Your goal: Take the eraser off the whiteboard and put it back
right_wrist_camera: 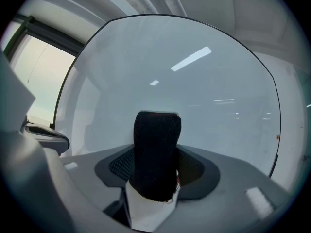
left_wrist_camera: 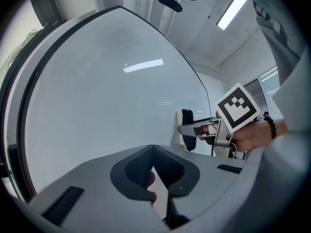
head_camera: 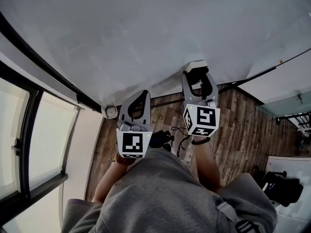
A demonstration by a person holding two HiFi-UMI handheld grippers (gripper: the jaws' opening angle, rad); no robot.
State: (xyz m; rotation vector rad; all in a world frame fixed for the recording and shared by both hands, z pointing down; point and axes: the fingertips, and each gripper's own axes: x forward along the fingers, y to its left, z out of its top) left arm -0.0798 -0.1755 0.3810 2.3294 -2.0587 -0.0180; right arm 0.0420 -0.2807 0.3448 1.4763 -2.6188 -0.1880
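Both arms are out in front, forearms raised toward the whiteboard (head_camera: 146, 33). The right reaches further than the left.

Right gripper (head_camera: 197, 73): clamped on the eraser (head_camera: 197, 65), jaws pointing at the board near its bottom edge. Marker cube faces back at me.

Left gripper (head_camera: 141, 95): lower and nearer my body, left of the right one, tips aimed at the board but short of it. Jaws closed tip to tip, nothing gripped.

Right gripper view: the eraser (right_wrist_camera: 156, 149) stands upright between the pads, black felt toward the camera, white body below it. Its far side is hidden, so I can't tell contact with the board from here.

Left gripper view gives the side-on look: the right gripper (left_wrist_camera: 183, 129) is level and my hand (left_wrist_camera: 248, 135) is on its grip. The eraser (left_wrist_camera: 187, 126) has its white side at the board surface, apparently touching, with the felt facing away. My own tips (left_wrist_camera: 153, 149) meet in the foreground.

Only the head view shows both forearms.
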